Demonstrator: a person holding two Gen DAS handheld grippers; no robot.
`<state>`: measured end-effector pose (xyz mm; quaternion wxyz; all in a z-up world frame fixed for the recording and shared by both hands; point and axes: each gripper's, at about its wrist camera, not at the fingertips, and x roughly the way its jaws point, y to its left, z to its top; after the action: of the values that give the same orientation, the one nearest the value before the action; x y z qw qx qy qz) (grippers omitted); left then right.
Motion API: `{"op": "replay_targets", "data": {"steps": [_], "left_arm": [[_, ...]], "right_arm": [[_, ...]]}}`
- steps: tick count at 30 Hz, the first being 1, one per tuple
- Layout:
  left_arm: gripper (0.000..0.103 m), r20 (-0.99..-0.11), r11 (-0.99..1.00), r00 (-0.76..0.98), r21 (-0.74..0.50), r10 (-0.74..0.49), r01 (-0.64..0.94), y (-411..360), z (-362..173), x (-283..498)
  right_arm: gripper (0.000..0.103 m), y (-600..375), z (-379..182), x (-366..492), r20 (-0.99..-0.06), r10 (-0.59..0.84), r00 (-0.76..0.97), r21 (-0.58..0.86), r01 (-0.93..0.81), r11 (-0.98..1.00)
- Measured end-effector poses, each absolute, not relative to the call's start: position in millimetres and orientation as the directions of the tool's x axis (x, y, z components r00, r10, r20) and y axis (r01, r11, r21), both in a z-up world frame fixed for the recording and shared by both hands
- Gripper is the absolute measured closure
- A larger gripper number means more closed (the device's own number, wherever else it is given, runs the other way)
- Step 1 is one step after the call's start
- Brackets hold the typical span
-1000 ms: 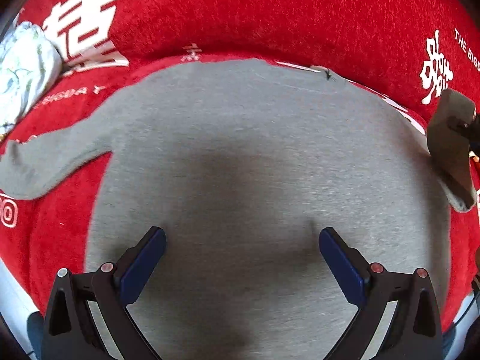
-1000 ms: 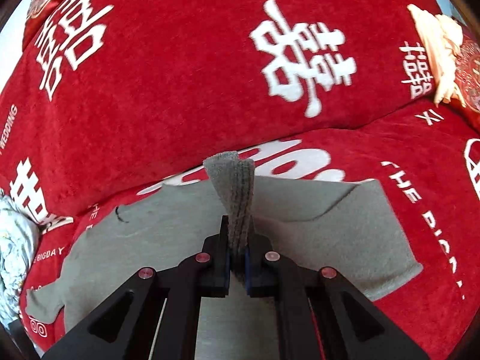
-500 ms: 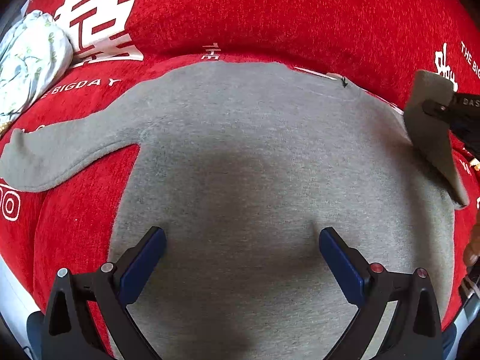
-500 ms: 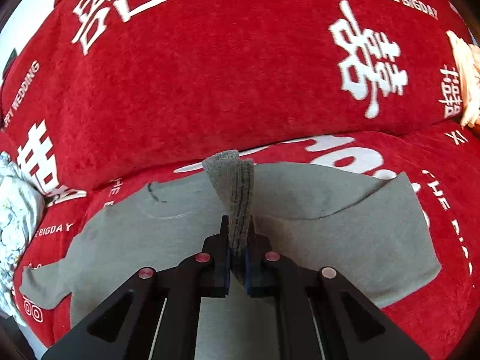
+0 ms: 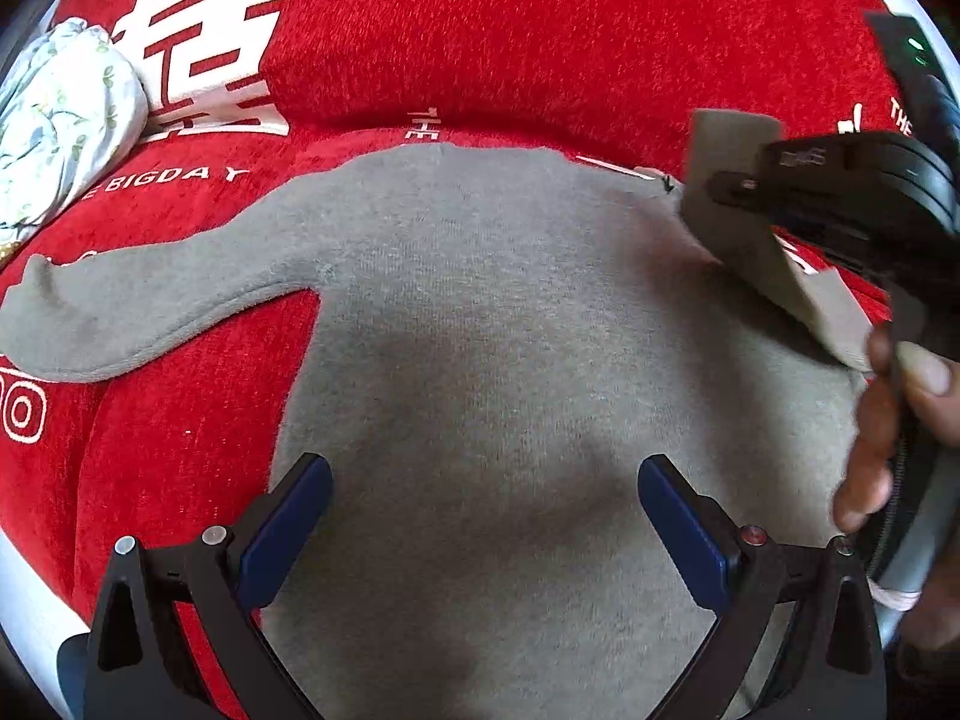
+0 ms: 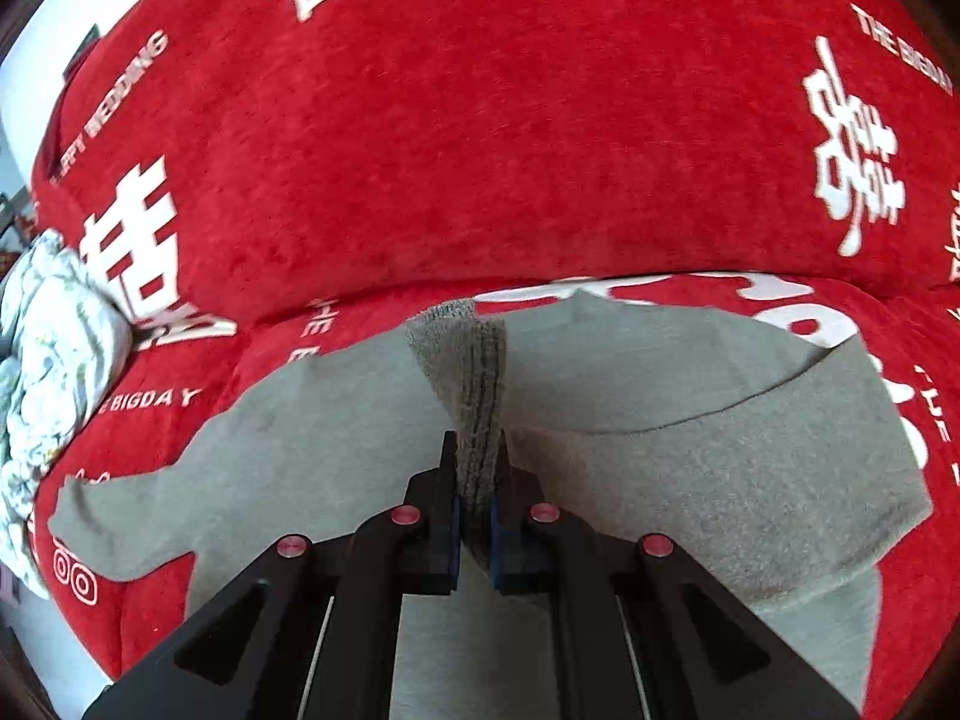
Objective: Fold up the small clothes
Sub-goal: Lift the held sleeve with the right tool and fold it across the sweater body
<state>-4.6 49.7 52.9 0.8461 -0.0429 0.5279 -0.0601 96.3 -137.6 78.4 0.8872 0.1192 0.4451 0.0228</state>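
A red sofa cover (image 5: 540, 60) with white letters is seen under everything, and red room is left bare on both sides of the shirt. A grey shirt (image 5: 510, 360) is laid flat on the seat, with its top edge along the fold where the seat meets the back. One sleeve (image 5: 138, 312) is stretched out flat to the left in the left wrist view. The other sleeve (image 6: 474, 384) is lifted off the seat and is pinched in the right gripper (image 6: 474, 528), whose jaws are squeezed tight on its cuff. The left gripper (image 5: 483, 534) is held wide over the shirt's body, with nothing in it. A flowered cloth (image 5: 54, 120) is bunched at the far left edge. The lifted sleeve has been carried further in over the shirt's middle than before, and a hand (image 5: 888, 420) has come into the left wrist view.
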Motion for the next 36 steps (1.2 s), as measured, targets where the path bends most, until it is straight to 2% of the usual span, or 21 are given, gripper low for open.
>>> {"op": "replay_targets", "data": {"steps": [13, 25, 29, 33, 36], "left_arm": [[0.0, -0.871, 0.984, 0.462, -0.174, -0.169, 0.031, 79, 66, -16], [0.0, -0.871, 0.988, 0.471, -0.155, -0.143, 0.014, 93, 65, -34], [0.0, -0.875, 0.989, 0.463, -0.15, -0.139, 0.012, 95, 64, -40], [0.0, -0.875, 0.989, 0.465, -0.146, -0.132, 0.007, 96, 65, -39], [0.0, -0.872, 0.988, 0.471, -0.152, -0.134, -0.001, 97, 68, -40]], "right_arm": [[0.096, -52, 82, 91, -0.77, 0.247, 0.588, 0.214, -0.127, 0.969], [0.096, -27, 63, 80, -0.791, 0.332, 0.514, 0.25, -0.224, 0.942], [0.096, -24, 53, 76, -0.804, 0.325, 0.498, 0.233, -0.239, 0.943], [0.095, -19, 36, 80, -0.832, 0.241, 0.499, 0.146, -0.223, 0.964], [0.091, -13, 39, 82, -0.82, 0.224, 0.526, 0.109, -0.241, 0.964]]}}
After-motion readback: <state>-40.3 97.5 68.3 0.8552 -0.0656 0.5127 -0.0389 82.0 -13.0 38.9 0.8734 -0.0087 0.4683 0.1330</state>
